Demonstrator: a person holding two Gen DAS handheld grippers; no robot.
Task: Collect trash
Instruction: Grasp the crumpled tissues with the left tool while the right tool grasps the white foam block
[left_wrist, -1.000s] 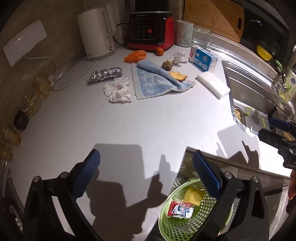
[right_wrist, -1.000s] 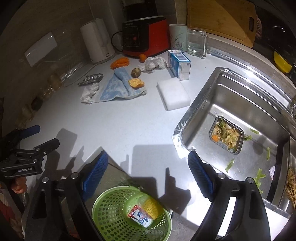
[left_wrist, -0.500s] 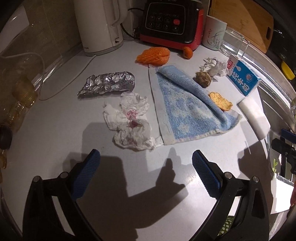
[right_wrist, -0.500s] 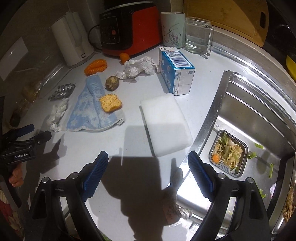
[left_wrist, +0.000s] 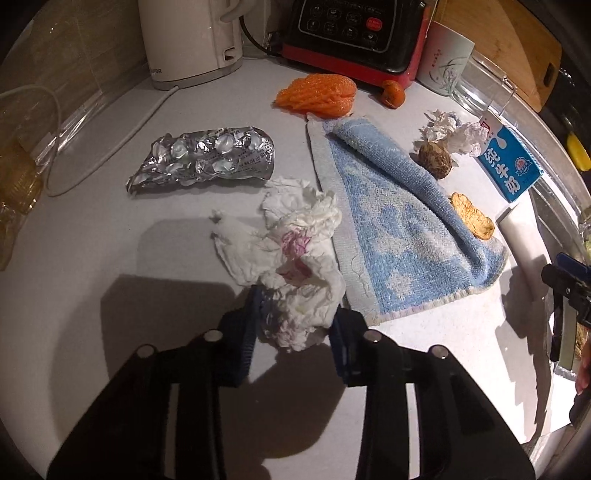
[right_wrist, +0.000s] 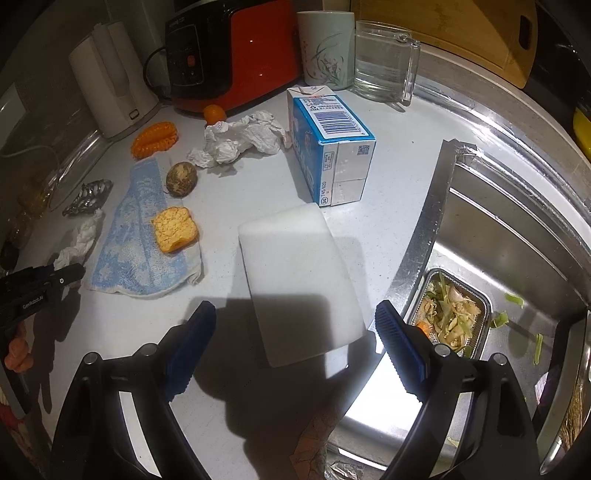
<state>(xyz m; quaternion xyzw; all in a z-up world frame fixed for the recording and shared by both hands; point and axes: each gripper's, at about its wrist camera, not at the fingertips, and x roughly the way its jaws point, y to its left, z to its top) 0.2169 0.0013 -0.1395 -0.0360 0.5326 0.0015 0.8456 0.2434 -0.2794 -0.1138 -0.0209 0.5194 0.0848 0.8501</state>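
From the left wrist camera, the left gripper (left_wrist: 295, 321) is closing its two blue ribbed pads around one crumpled white tissue (left_wrist: 291, 254) with pink marks. The near end of the tissue is bunched between the pads, and both pads press against it. The tissue lies on the smooth pale counter (left_wrist: 110, 258), touching the edge of one soft blue and white towel (left_wrist: 388, 229), which is folded over at the top. Beside it lies one shiny, wrinkled foil pill pack (left_wrist: 207, 158). I count one bumpy orange piece (left_wrist: 317, 94) and one small orange fruit (left_wrist: 393, 94) near one red and black cooker (left_wrist: 354, 33). One tall white kettle (left_wrist: 188, 37) stands at the back. One round brown lump (left_wrist: 436, 160) and one yellow crusty piece (left_wrist: 472, 218) sit at the towel's edge. A second white paper ball (left_wrist: 454, 133) lies by one blue carton (left_wrist: 511, 162).

From the right wrist camera, the right gripper (right_wrist: 295, 343) has its two pads wide apart, with nothing pinched. One thick white sponge block (right_wrist: 299, 280) lies on the counter between and beyond them. One metal sink (right_wrist: 517, 240) holds one small metal tray (right_wrist: 452, 314) of food scraps. One painted cup (right_wrist: 325, 48) and one clear glass mug (right_wrist: 384, 59) stand at the back.
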